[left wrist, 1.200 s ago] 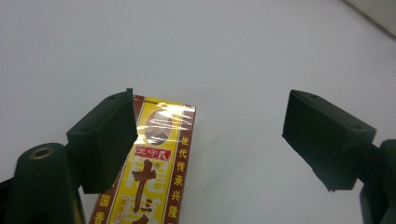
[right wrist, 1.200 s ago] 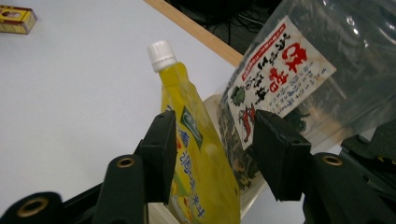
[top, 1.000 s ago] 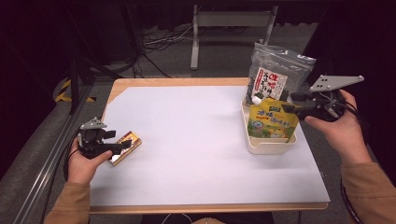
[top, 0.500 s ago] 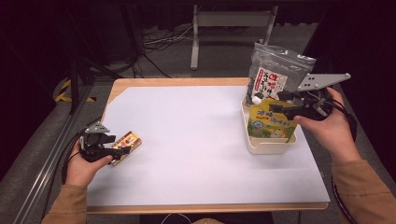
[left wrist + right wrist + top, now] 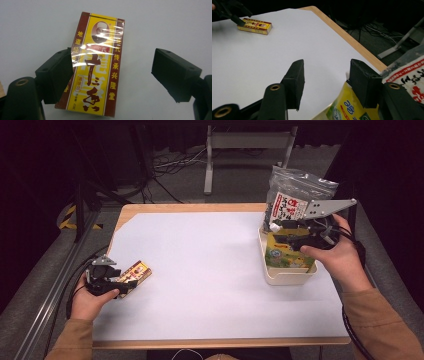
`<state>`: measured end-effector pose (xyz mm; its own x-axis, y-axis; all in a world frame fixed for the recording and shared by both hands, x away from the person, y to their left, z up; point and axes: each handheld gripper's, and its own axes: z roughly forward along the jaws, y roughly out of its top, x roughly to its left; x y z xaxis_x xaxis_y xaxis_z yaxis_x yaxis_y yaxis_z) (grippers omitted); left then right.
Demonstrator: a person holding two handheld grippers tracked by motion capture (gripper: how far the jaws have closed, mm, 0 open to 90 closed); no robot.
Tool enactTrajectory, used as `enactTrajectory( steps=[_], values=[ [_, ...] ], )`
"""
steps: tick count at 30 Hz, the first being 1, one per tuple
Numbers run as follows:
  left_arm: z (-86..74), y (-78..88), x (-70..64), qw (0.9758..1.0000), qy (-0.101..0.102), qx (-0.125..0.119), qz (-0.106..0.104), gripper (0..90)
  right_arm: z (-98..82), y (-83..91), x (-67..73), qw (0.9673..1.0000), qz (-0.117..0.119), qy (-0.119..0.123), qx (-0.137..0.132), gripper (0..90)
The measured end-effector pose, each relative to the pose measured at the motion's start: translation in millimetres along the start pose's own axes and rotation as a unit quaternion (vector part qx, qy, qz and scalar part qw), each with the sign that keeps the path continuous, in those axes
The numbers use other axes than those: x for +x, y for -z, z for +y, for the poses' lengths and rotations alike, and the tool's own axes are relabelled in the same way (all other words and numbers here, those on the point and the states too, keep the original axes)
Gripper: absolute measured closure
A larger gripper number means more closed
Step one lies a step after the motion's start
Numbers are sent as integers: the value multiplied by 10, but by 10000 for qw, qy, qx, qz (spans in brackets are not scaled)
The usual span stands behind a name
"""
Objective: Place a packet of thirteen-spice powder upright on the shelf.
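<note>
White worktop (image 5: 210,270) with a wooden rim, dark floor and cables beyond its far edge; at the near left the left gripper (image 5: 111,283) hovers over the yellow and brown box (image 5: 134,275), which lies flat on the white surface near the left edge; from the left gripper view the box (image 5: 96,65) sits between the fingers (image 5: 56,75), one finger overlapping its edge, the other well clear, so they stand open and have just been parting a touch, nothing clamped; over on the right the right gripper (image 5: 287,236) is held above the cream tub (image 5: 290,276), which carries a yellow pouch (image 5: 282,252) and a clear bag with a red and white label (image 5: 287,195) standing at its far end; in the right gripper view the fingers (image 5: 295,80) gape wide with only bare worktop between them, the pouch (image 5: 344,107) just below the right-hand finger, gripping nothing; they too have just been easing apart.
</note>
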<state>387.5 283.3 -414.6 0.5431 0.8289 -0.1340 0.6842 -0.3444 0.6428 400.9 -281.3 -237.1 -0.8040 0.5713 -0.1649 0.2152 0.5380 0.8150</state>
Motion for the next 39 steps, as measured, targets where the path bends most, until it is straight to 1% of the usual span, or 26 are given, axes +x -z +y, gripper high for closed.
enactTrajectory(
  steps=[1,4,5,9,11,13,16,18,19,20,22,29,30,33,35,38,39],
  values=[
    [-11,-16,20,10000,13,2,73,181,6,-13,7,10000,32,3,-17,464],
    [-40,-40,85,9999,122,0,91,180,21,-68,35,9999,114,21,-26,455],
    [-52,-52,99,9998,196,-10,67,180,22,-87,43,9999,133,37,-24,450],
    [-82,-116,158,9997,238,-48,29,181,18,-141,61,9998,196,11,-41,444],
    [-86,-144,170,9998,198,-52,18,183,16,-166,72,9997,231,8,-39,443],
    [-89,-165,169,9998,215,-46,-8,185,16,-175,78,9997,237,9,-35,442],
    [-97,-209,171,9998,175,37,15,183,12,-200,95,9996,285,-3,-25,443],
    [-106,-238,170,9998,192,92,42,181,8,-212,102,9995,311,-8,-20,443],
    [-109,-252,178,9997,184,156,59,173,7,-222,109,9995,326,4,-10,444],
    [-114,-271,174,9994,260,211,80,156,5,-231,116,9994,340,2,-8,444],
    [-122,-282,189,9993,213,236,195,142,1,-247,127,9993,364,4,1,444],
    [-136,-288,176,9994,213,174,195,150,-16,-305,136,9992,405,-23,58,447],
    [-134,-285,177,9995,170,182,202,164,-18,-311,139,9991,408,-24,68,448],
    [-138,-279,165,9996,189,171,154,195,-19,-321,147,9991,418,-18,83,448],
    [-138,-277,160,9997,104,154,174,252,-17,-324,150,9990,429,-28,85,448],
    [-141,-279,153,9996,-7,190,214,264,-15,-332,149,9990,439,-48,89,448],
    [-145,-279,151,9996,-15,179,239,271,-15,-335,148,9990,444,-55,89,449]
  ],
)
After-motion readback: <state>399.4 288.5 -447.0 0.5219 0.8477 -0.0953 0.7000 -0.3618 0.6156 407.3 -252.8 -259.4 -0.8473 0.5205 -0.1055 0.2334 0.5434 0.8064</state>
